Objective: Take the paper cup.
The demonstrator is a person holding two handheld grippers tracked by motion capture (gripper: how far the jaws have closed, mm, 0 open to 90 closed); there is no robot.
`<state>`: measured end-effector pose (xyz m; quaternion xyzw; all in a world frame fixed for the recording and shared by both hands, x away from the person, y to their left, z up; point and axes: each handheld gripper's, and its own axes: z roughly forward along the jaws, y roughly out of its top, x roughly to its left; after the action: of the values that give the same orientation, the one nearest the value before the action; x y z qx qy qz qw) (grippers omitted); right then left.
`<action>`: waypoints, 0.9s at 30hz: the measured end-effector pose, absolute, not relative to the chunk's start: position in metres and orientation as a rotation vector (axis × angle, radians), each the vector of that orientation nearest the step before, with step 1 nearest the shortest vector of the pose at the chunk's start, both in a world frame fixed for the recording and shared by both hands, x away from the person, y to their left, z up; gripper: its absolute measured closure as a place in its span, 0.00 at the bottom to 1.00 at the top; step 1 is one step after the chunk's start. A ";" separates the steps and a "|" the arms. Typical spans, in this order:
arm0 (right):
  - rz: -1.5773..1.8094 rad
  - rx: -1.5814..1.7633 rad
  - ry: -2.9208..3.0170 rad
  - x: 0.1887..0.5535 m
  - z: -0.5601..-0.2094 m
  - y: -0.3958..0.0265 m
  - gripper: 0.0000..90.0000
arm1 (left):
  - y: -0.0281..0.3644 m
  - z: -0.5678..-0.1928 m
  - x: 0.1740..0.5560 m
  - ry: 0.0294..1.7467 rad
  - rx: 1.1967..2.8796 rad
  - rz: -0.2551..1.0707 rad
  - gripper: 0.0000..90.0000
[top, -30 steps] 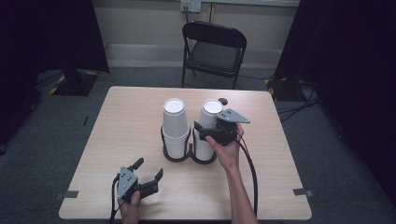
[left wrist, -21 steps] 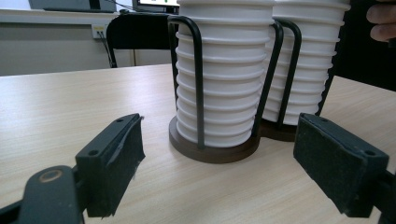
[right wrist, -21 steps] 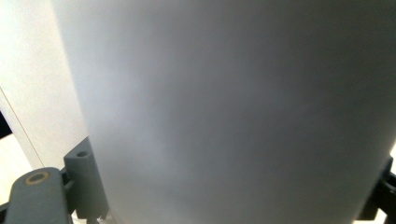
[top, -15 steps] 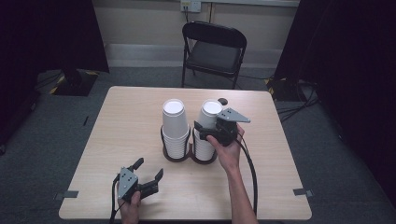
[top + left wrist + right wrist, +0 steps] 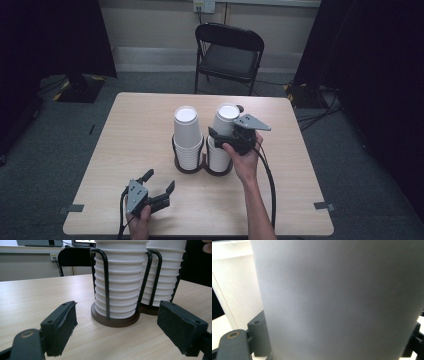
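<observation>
Two stacks of white paper cups stand in a black wire rack [image 5: 176, 150] with round brown bases in the middle of the table. My right gripper [image 5: 224, 131] is at the top of the right stack [image 5: 218, 158]. Its jaws have just been closing round the topmost cup [image 5: 227, 116] and eased slightly; that cup [image 5: 337, 295] sits between them, gripped and tilted a little. The left stack [image 5: 187, 135] stands alone. My left gripper [image 5: 160, 179] rests low near the table's front edge, open and holding nothing, facing the rack [image 5: 107, 287] and left stack [image 5: 120, 277].
A black folding chair [image 5: 227, 55] stands behind the light wooden table [image 5: 300, 200]. Cables lie on the carpet at the right. Bare tabletop surrounds the rack on all sides.
The right gripper's jaws have drawn in on the top cup of the right stack, which now leans slightly. The left gripper has stayed where it was.
</observation>
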<state>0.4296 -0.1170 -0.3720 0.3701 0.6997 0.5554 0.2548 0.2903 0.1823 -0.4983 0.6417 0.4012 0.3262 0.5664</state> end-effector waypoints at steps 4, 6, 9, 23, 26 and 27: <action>1.530 1.010 1.870 0.429 -0.367 -0.119 0.14 | 0.182 -0.498 0.290 0.944 1.508 0.765 0.18; 1.535 1.007 1.867 0.429 -0.365 -0.119 0.14 | 0.183 -0.498 0.290 0.946 1.510 0.772 0.18; 1.538 1.002 1.869 0.429 -0.362 -0.119 0.14 | 0.182 -0.498 0.291 0.950 1.509 0.766 0.18; 1.562 0.989 1.833 0.427 -0.350 -0.122 0.14 | 0.182 -0.498 0.291 0.957 1.504 0.760 0.18; 1.564 0.982 1.833 0.427 -0.346 -0.122 0.14 | 0.183 -0.498 0.292 0.960 1.508 0.757 0.18; 1.562 0.979 1.833 0.427 -0.344 -0.122 0.14 | 0.183 -0.498 0.292 0.961 1.508 0.754 0.18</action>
<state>0.4267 -0.1215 -0.3445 0.3629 0.6794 0.5789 0.2674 0.2917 0.1830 -0.4981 0.6412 0.4086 0.3205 0.5650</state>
